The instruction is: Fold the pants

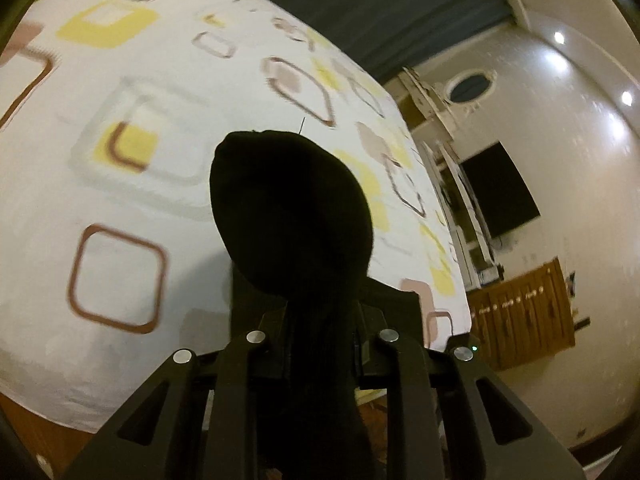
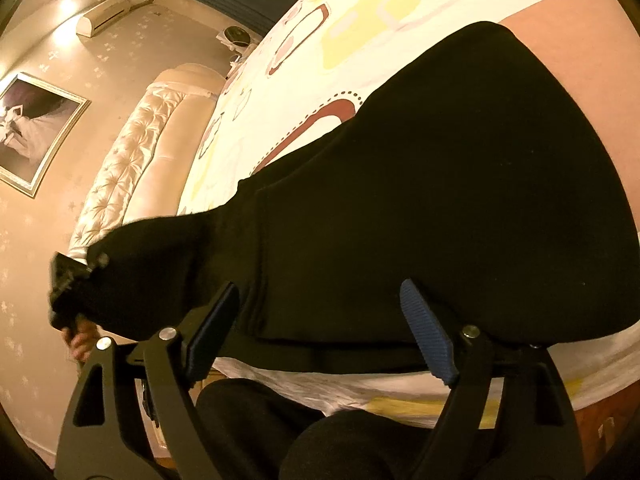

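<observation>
Room: bedroom with a tufted headboard, a framed picture, an air conditioner, a dark wall screen and a wooden cabinet.
Surface: white bedsheet printed with brown and yellow squares.
Pants: black pants spread across the bed's near edge, one end lifted off toward the headboard side.
Left gripper: my jaws are clamped on a bunched black fold that blocks the middle of my view.
Right gripper: my fingers stand wide apart, gripping nothing, tips at the fabric over the near edge.
Hand: the person's hand grips my left handle.
</observation>
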A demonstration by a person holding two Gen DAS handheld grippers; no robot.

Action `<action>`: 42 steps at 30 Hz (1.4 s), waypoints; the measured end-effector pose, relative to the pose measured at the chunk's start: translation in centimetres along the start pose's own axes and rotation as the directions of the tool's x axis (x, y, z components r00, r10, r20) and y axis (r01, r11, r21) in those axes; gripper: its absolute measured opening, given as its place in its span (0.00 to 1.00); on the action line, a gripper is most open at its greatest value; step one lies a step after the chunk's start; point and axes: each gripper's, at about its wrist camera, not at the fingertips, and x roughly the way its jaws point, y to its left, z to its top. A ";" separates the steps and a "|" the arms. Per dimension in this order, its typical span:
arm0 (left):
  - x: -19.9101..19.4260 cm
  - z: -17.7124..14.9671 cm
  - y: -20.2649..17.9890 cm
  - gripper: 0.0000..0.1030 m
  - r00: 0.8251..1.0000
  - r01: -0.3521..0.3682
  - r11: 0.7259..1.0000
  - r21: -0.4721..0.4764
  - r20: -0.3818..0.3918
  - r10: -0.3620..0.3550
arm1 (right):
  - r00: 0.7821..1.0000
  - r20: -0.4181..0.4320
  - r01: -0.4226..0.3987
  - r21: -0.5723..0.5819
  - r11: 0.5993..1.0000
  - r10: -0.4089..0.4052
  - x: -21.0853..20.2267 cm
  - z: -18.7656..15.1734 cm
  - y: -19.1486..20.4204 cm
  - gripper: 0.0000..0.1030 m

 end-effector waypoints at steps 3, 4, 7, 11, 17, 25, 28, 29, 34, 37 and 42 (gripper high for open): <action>1.3 0.3 -3.3 0.20 1.000 0.004 0.998 0.057 -0.022 -0.003 | 1.000 0.009 0.000 0.013 1.000 0.000 -0.2 0.0 0.1 0.80; 2.0 0.3 -4.5 0.20 1.000 0.003 0.997 0.076 -0.031 0.000 | 1.000 0.017 -0.005 0.028 1.000 0.004 -0.4 0.1 0.1 0.80; 3.9 -0.1 -7.2 0.20 0.998 0.000 0.992 0.123 -0.056 0.007 | 0.999 0.040 -0.017 0.054 0.998 0.015 -1.4 0.3 0.4 0.80; 7.1 -1.1 -10.1 0.20 0.995 0.006 0.988 0.157 -0.104 0.010 | 0.996 0.089 0.017 0.028 0.999 -0.019 -3.1 0.7 1.1 0.80; 12.8 -3.4 -14.3 0.20 0.986 -0.050 0.965 0.259 -0.141 0.089 | 0.987 0.153 0.042 0.058 0.997 -0.051 -5.2 1.5 0.6 0.80; 19.7 -6.5 -17.1 0.20 0.965 -0.158 0.936 0.313 -0.150 0.213 | 0.976 0.216 0.018 0.103 0.994 -0.040 -7.6 2.1 -0.7 0.80; 21.8 -8.2 -17.8 0.20 0.952 -0.213 0.911 0.353 -0.136 0.275 | 0.970 0.240 0.008 0.123 0.992 -0.038 -8.5 2.5 -1.1 0.80; 22.6 -8.8 -17.9 0.20 0.946 -0.234 0.899 0.370 -0.128 0.299 | 0.969 0.246 0.005 0.130 0.992 -0.037 -8.7 2.5 -1.3 0.80; 25.7 -10.6 -17.8 0.20 0.921 -0.297 0.862 0.411 -0.114 0.372 | 0.964 0.263 -0.005 0.158 0.987 -0.037 -9.2 2.9 -2.0 0.80; 26.8 -11.1 -17.4 0.20 0.913 -0.316 0.859 0.402 -0.118 0.390 | 0.962 0.271 -0.011 0.172 0.985 -0.037 -9.5 3.1 -2.4 0.80; 27.7 -12.0 -17.0 0.20 0.901 -0.347 0.845 0.407 -0.106 0.421 | 0.960 0.277 -0.018 0.189 0.982 -0.036 -9.5 3.1 -3.0 0.80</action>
